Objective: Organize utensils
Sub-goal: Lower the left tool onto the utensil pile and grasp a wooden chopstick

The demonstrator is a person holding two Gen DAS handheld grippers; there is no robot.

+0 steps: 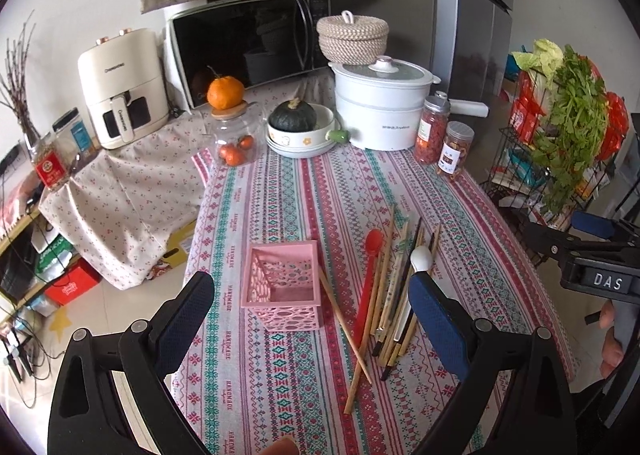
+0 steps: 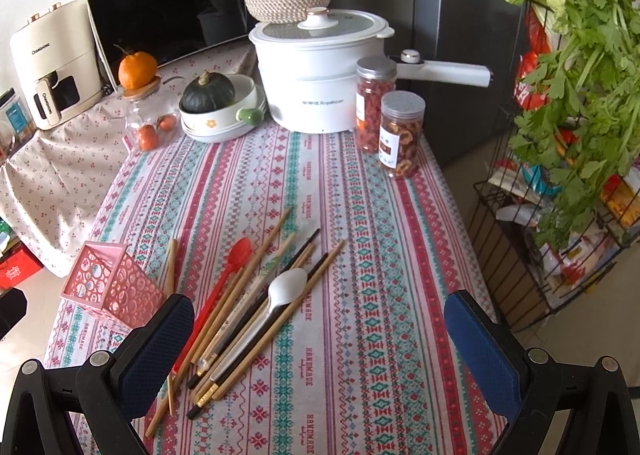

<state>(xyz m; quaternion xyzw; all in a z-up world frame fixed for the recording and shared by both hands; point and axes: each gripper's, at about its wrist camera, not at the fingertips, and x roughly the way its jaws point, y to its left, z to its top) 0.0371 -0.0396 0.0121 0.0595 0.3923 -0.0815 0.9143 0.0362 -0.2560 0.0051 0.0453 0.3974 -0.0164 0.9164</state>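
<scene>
- A pink perforated holder point(image 1: 285, 287) stands upright on the striped tablecloth point(image 1: 288, 199), nothing visible inside.
- Just right of the holder, a loose heap of chopsticks point(image 2: 256, 307) lies with a red spoon point(image 1: 370, 275) and a white spoon point(image 2: 280, 299).
- Left gripper point(image 1: 312, 319) hovers over holder and heap, jaws wide, holding nothing.
- Right gripper point(image 2: 320, 351), equally wide and unladen, hangs right of the holder, above the heap's near end.
</scene>
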